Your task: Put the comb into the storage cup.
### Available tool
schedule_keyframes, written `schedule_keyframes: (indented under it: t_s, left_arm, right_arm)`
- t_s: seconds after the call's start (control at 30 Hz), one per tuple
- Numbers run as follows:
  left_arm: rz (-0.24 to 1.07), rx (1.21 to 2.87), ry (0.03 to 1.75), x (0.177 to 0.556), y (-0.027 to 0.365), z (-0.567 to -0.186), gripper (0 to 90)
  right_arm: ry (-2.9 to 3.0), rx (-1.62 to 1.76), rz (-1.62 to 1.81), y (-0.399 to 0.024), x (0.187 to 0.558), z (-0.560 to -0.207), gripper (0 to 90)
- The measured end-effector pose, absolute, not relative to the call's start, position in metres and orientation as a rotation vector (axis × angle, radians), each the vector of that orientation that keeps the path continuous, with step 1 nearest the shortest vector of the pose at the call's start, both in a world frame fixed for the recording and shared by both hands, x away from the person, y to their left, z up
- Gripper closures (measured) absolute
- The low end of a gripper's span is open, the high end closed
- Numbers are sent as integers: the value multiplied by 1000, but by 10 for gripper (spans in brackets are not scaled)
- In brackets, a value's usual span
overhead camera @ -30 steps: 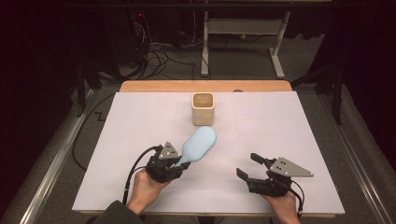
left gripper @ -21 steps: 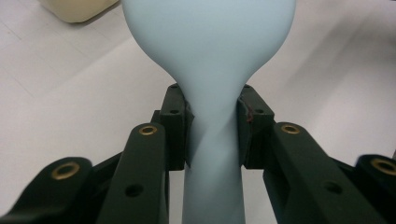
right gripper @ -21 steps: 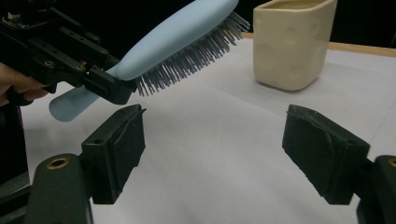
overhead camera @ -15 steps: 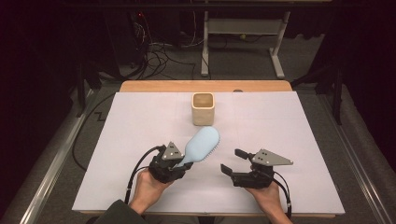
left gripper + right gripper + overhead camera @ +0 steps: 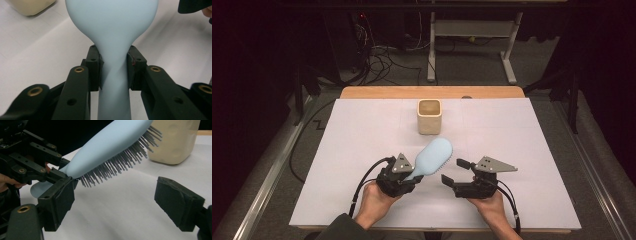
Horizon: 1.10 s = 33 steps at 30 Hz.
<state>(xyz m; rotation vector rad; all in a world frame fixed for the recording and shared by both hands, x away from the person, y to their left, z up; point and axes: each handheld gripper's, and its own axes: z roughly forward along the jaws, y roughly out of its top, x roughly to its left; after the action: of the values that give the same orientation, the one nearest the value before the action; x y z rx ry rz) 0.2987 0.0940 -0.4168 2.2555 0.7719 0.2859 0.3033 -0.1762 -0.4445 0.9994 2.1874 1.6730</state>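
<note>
**Hairbrush pinched at the handle by left jaws; right jaws spread beside the bristles**

The left gripper point(image 5: 411, 175) is pinching the pale blue hairbrush point(image 5: 433, 157) by its narrow handle. In the left gripper view both pads are pressing on the handle just below where it is flaring into the head point(image 5: 112, 30). The brush is being held off the desk, head angled up and away toward the cup, bristles point(image 5: 117, 167) pointing down and toward the person's right.

The right gripper point(image 5: 458, 171) is sitting just to the right of the brush head. Its jaws have just been opening and are now standing wide apart. In the right gripper view the nearer jaw is lying close under the bristle tips near the handle end, whether touching I cannot tell; the other jaw is standing well apart, with bare desk between them. Nothing is being gripped there.

The desk point(image 5: 362, 135) is carrying a white sheet over a wooden top that is showing as a strip at the far edge. A cream square cup point(image 5: 429, 116) is standing upright, well beyond the brush. Past the desk the room is lying dark, with cables point(image 5: 382, 60) on the floor and a white metal frame point(image 5: 472, 30).

Open white surface is lying to either side of both hands and between the brush and the cup. Both hands are working near the desk's near edge.
</note>
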Motion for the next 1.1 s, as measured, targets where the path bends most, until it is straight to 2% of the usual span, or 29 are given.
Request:
schedule_keyframes:
  t_s: [1.1]
  left_arm:
    - [275,2283,698,294,70,-421,690]
  right_arm:
    - [2223,1096,1747,-156,315,-450,161]
